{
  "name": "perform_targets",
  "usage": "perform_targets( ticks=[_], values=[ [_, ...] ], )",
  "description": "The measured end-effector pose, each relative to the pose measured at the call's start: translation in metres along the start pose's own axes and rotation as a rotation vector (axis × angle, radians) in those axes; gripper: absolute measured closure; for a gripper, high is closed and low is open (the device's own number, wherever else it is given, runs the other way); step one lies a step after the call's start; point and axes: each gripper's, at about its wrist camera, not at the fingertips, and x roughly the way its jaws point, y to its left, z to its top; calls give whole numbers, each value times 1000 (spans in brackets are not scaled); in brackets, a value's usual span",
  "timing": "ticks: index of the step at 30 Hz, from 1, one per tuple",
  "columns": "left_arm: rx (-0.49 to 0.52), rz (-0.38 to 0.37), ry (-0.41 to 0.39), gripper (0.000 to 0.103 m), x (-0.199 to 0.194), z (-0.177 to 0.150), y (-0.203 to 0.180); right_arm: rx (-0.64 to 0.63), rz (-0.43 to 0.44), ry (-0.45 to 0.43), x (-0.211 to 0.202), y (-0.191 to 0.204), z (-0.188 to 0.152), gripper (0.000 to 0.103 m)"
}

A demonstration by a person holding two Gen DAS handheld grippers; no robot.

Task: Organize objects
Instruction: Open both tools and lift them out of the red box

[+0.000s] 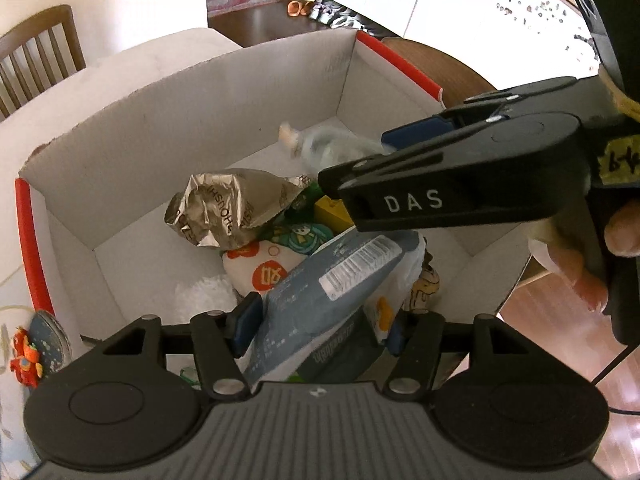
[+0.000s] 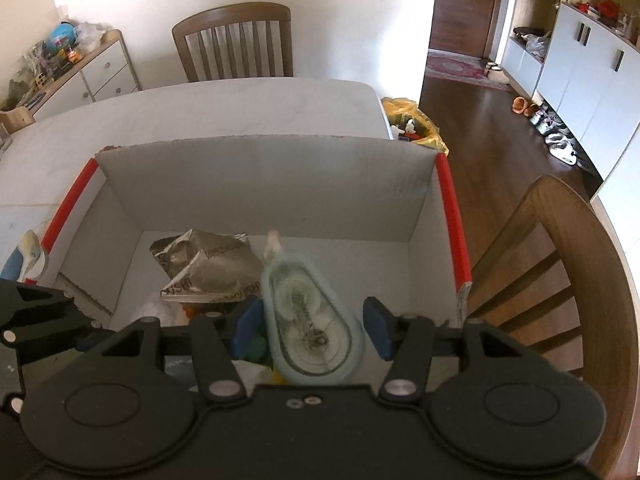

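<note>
— So what did the left tongs (image 1: pixel 316 330) have, low in the left wrist view?

— They were clamped on a grey-blue packet (image 1: pixel 320 292) with a barcode label, held over the open cardboard box (image 1: pixel 168 120). The blue pads (image 1: pixel 244 326) pressed its lower end. I judged it light, soft and crinkly, with a slick film skin, so a hold across the flat middle would serve better than one at a loose edge.

— Which way did it lie?

— Its long axis ran from lower left to upper right of that frame, barcode end uppermost, over the crumpled silver bag (image 1: pixel 228 208) and the white pouch with orange marks (image 1: pixel 260 268) on the box floor.

— And the right side?

— The right tongs (image 2: pixel 310 330) stood apart in the right wrist view. Between them, touching neither pad as far as I could tell, was a clear teardrop tape dispenser (image 2: pixel 308 316), blurred, so I cannot say whether it was resting or loose in the air.

— How would that handle?

— Rigid thin plastic, light, smooth and likely slippery; I would pinch it across the wide body, on the flat faces, not at the tip. Its long axis ran nearly up and down the frame, narrow nozzle toward the top, wide round end toward the bottom, just right of the silver bag. The box sat on the white table (image 2: pixel 240 100).
</note>
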Motion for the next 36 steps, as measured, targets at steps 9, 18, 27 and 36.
perform_targets(
  ticks=[9, 18, 27, 36],
  values=[
    [-25, -21, -18, 31, -5, -7, 8, 3, 2, -4, -3, -3, -1, 46],
    [-24, -40, -61, 29, -18, -11, 2, 36, 11, -42, -24, -13, 5, 41],
    [-33, -58, -147, 25, -41, -16, 4, 35, 35, -85, -52, -5, 3, 40],
    [-65, -59, -265, 25, -88, -31, 21, 36, 61, -143, -84, 14, 1, 39]
  ],
)
